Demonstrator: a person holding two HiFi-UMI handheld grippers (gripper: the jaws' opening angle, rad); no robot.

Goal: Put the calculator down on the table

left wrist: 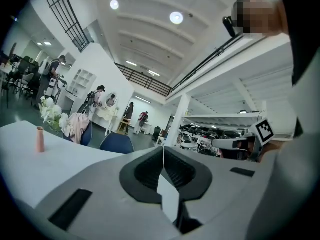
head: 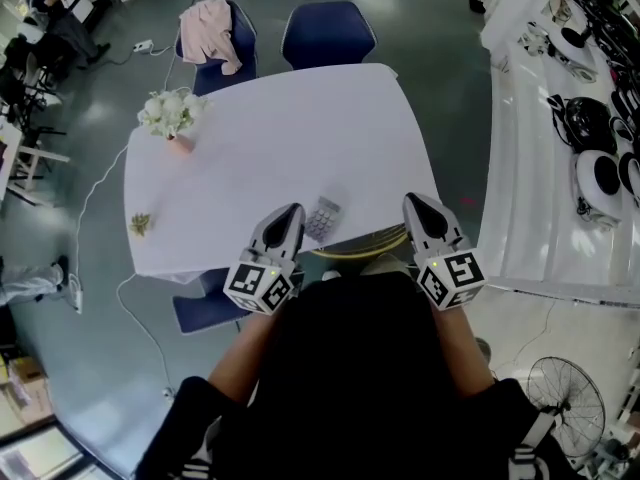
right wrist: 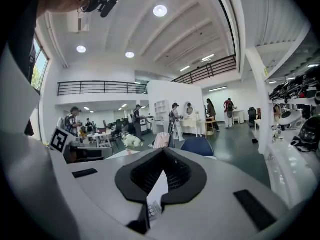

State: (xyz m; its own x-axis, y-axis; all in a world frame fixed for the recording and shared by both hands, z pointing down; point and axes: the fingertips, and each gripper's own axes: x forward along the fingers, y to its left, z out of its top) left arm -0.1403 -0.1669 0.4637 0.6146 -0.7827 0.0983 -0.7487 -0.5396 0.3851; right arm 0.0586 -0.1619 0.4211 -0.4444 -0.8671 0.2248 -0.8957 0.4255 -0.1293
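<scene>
A small grey calculator [head: 323, 218] lies flat on the white table [head: 260, 138], close to its near edge. My left gripper [head: 288, 214] hovers just left of it, jaws shut and empty, and I cannot tell whether its tip touches the calculator. My right gripper [head: 417, 206] is further right, past the table's near right corner, also shut with nothing in it. In the left gripper view the left gripper [left wrist: 163, 151] shows only bare table beneath it. In the right gripper view a strip of the calculator [right wrist: 154, 209] shows below the right gripper [right wrist: 163, 156].
A pink vase of white flowers [head: 172, 116] stands at the table's far left; a small dried sprig [head: 140, 224] lies at the near left. Two blue chairs [head: 328, 32] stand beyond, one with a pink garment [head: 210, 28]. White shelving [head: 560, 138] runs along the right.
</scene>
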